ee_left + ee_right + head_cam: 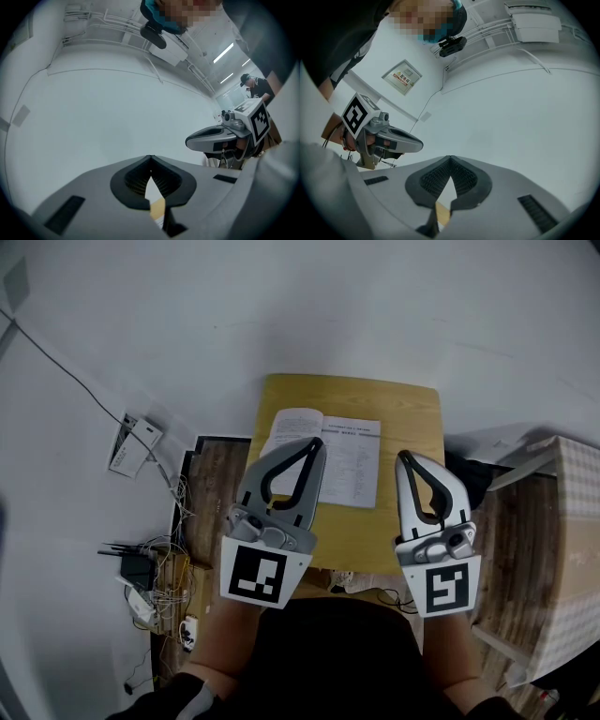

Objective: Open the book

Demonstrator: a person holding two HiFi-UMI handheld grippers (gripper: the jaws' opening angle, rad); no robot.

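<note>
The book (349,460) lies open on the small wooden table (412,413), white printed pages facing up. My left gripper (316,443) hangs over the book's left page, jaws shut with nothing between them. My right gripper (403,458) is held just right of the book, also shut and empty. In the left gripper view the jaw tips of the left gripper (150,157) meet against the white wall, and the right gripper (225,133) shows beside them. In the right gripper view the right gripper (450,157) has its tips touching, with the left gripper (389,138) at the left.
The table stands against a white wall. On the floor to the left lie a tangle of cables and a router (141,568) and a white device (136,439). A checked-cloth piece of furniture (572,549) stands at the right. A person (255,86) stands far off.
</note>
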